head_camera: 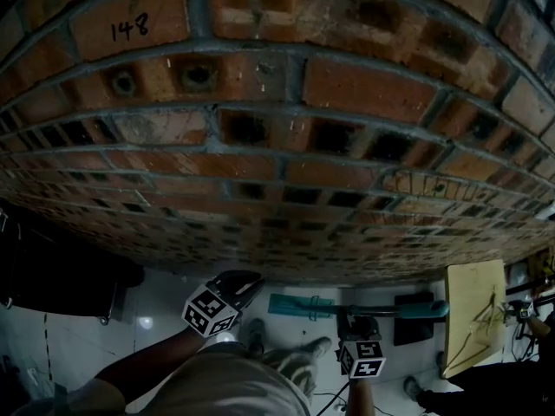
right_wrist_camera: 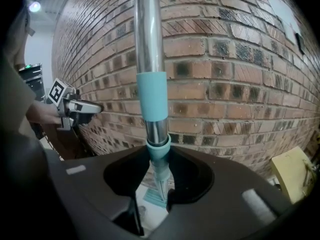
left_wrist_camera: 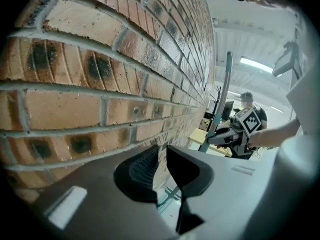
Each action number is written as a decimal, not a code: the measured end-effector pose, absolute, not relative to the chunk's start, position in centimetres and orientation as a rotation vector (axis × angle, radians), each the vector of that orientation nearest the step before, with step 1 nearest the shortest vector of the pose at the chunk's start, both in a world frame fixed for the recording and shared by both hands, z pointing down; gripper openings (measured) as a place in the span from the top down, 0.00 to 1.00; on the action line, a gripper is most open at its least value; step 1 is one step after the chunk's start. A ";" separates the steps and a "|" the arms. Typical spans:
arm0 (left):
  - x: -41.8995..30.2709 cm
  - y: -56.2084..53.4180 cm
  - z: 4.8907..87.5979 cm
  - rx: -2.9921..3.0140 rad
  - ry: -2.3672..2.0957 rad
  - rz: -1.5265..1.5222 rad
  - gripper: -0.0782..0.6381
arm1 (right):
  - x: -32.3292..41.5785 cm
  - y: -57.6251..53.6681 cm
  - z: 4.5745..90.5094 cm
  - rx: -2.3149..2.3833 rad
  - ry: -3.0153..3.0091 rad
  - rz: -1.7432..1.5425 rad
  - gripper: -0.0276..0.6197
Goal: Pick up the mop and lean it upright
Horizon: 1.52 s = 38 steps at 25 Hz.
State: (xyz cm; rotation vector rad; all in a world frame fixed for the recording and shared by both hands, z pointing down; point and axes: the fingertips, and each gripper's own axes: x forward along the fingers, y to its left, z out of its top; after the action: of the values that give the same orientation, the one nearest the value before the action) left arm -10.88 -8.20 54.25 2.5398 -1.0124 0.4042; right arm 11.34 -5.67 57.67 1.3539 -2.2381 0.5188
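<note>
I see brick wall [head_camera: 277, 102] filling most of head view, many bricks with dark square recesses and dark stains. Black handwritten "148" [head_camera: 129, 29] on upper-left brick. Glossy white floor [head_camera: 156, 310] below wall, glare spot on it. Big dark object [head_camera: 52, 271] at far left on floor, can't tell what. Yellow flat board [head_camera: 475, 315] at right near wall foot, thin lines on its face. Left gripper view: I get lit ceiling strip light [left_wrist_camera: 256, 64].

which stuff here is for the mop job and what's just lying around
For the job:
- mop, pole clamped in the right gripper
- left gripper, empty, jaws slightly apart
- brick wall, probably what the mop will lean on

Lying about:
- yellow board
- dark flat thing beside the board
</note>
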 end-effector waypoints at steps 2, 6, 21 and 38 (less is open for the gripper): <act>-10.8 -8.0 54.7 2.532 -1.006 0.419 0.79 | 11.2 -5.8 58.2 1.345 -2.242 0.517 0.76; -10.5 -7.6 55.6 2.519 -0.995 0.446 0.79 | 10.6 -6.1 59.5 1.310 -2.239 0.532 0.76; -9.0 -7.6 58.8 2.473 -0.961 0.507 0.79 | 9.5 -7.1 69.1 1.223 -2.205 0.612 0.76; -8.5 -7.4 61.8 2.439 -0.953 0.564 0.79 | 8.5 -8.9 77.9 1.151 -2.190 0.640 0.76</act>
State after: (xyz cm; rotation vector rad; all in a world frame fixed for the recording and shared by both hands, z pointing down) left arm -8.48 -7.43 61.85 2.4385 -0.9532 0.5639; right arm 8.46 -8.89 77.93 1.1509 -2.1904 0.6400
